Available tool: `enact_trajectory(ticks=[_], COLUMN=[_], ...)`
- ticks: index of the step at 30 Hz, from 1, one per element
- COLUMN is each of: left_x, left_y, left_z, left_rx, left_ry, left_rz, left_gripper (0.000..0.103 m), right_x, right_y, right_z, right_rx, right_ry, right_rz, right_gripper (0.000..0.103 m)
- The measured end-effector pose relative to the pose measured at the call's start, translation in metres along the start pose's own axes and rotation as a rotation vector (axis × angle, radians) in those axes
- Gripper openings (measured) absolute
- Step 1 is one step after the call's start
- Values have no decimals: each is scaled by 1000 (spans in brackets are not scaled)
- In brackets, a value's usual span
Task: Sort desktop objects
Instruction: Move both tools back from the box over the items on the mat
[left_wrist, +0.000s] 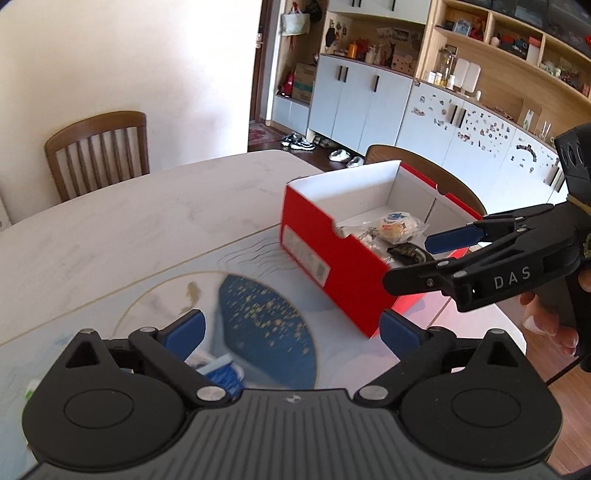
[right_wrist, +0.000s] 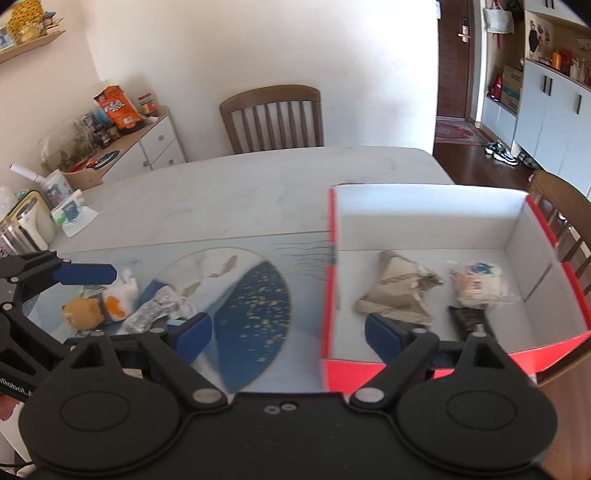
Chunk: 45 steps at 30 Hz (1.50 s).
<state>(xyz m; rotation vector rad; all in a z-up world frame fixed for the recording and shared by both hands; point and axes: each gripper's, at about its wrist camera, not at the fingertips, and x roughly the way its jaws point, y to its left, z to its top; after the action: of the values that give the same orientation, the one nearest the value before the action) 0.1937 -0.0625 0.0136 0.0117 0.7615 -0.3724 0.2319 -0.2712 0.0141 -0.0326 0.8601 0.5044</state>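
- The left gripper (left_wrist: 290, 330) has its blue fingers spread wide apart, and nothing is between them. It hangs over the picture mat (left_wrist: 266, 314) on the table (left_wrist: 129, 206).
- The right gripper (right_wrist: 288, 334) is wide open too and holds nothing. It sits at the near edge of the red box (right_wrist: 327, 295), with one finger over the mat and one over the inside of the box.
- Some things are already in the box: a crumpled paper (right_wrist: 397, 291), a wrapped bun (right_wrist: 476, 282) and a small dark packet (right_wrist: 469, 317).
- More things wait on the mat: a little toy bear (right_wrist: 98, 308), a shiny wrapper (right_wrist: 153, 308) and something blue under it that I cannot make out.
- The box is light cardboard. A bump from the right gripper could push it toward the table edge, which is near the box on that side.
- The two grippers are close to each other. If both reach for the pile at once, they could knock together.
- The wrapper is thin and flat, so the fingers might slide off it.
- The bear is soft and touches the wrapper. A grab could pull both.
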Motion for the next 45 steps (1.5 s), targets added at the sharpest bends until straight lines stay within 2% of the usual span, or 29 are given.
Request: enact_trajectory(ticks=[13, 20, 24, 28, 39, 42, 45], left_x=[-32, -46, -51, -53, -42, -34, -27], left_y=[37, 63, 79, 94, 114, 121, 123], left_z=[-37, -66, -83, -100, -124, -131, -133], left_rx=[-66, -97, -153, -205, -277, -321, -320], left_ry=[-6, -10, -6, 2, 53, 72, 77], left_rz=[14, 98, 140, 224, 361, 387, 408], left_gripper=[101, 101, 101, 101, 101, 101, 101], right_x=[9, 23, 34, 48, 76, 85, 94], right_y=[58, 76, 83, 92, 113, 116, 119], right_z=[-7, -13, -20, -26, -38, -42, -45], right_rx=[-43, -54, -55, -55, -90, -116, -118], right_ry=[16, 40, 58, 67, 102, 114, 132], right_rz=[20, 19, 17, 16, 22, 14, 19], right_gripper=[90, 90, 90, 90, 89, 89, 88])
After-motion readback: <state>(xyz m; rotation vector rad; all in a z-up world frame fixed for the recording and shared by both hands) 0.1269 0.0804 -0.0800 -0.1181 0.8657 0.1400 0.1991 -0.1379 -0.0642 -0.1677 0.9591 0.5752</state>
